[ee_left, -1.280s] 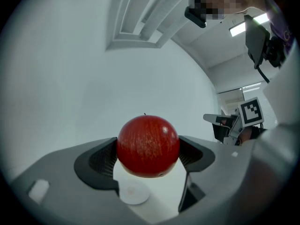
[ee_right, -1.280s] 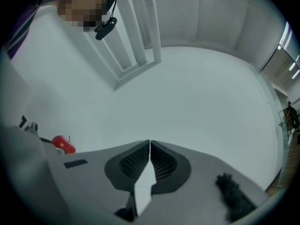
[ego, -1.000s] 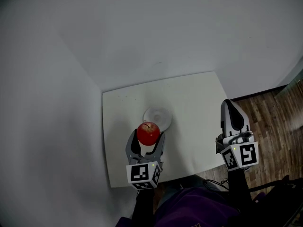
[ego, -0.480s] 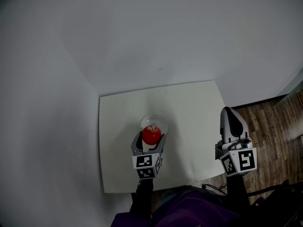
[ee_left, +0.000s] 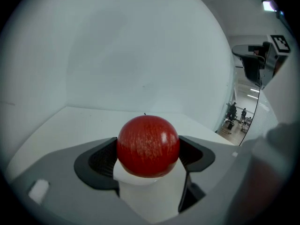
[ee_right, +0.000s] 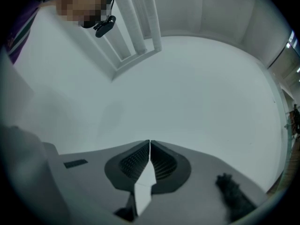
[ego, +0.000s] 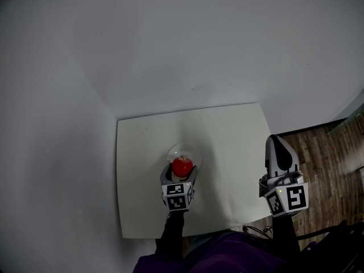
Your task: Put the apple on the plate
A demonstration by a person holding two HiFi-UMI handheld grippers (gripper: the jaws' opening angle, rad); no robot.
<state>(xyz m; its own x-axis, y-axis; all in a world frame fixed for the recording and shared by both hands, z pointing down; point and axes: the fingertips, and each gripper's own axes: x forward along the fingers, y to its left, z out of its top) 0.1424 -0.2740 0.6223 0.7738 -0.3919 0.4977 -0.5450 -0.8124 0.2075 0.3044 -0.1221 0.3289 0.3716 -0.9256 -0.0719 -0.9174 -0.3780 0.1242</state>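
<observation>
A red apple [ego: 182, 166] sits between the jaws of my left gripper [ego: 181, 171], which is shut on it. In the left gripper view the apple [ee_left: 148, 146] fills the gap between the two dark pads, stem up. The gripper holds it over the near part of a small clear plate [ego: 183, 152] on the white table [ego: 227, 147]; whether the apple touches the plate I cannot tell. My right gripper [ego: 277, 152] hangs past the table's right edge, jaws pressed together on nothing. In its own view the right gripper [ee_right: 149, 144] points at a bare white wall.
The white table stands in a corner between two pale walls. Wooden floor [ego: 324, 147] lies to the right of it. A person's dark purple clothing [ego: 227, 257] shows at the bottom of the head view.
My left gripper carried the apple forward and down, from short of the plate to over its near part. The right gripper has hardly moved.
</observation>
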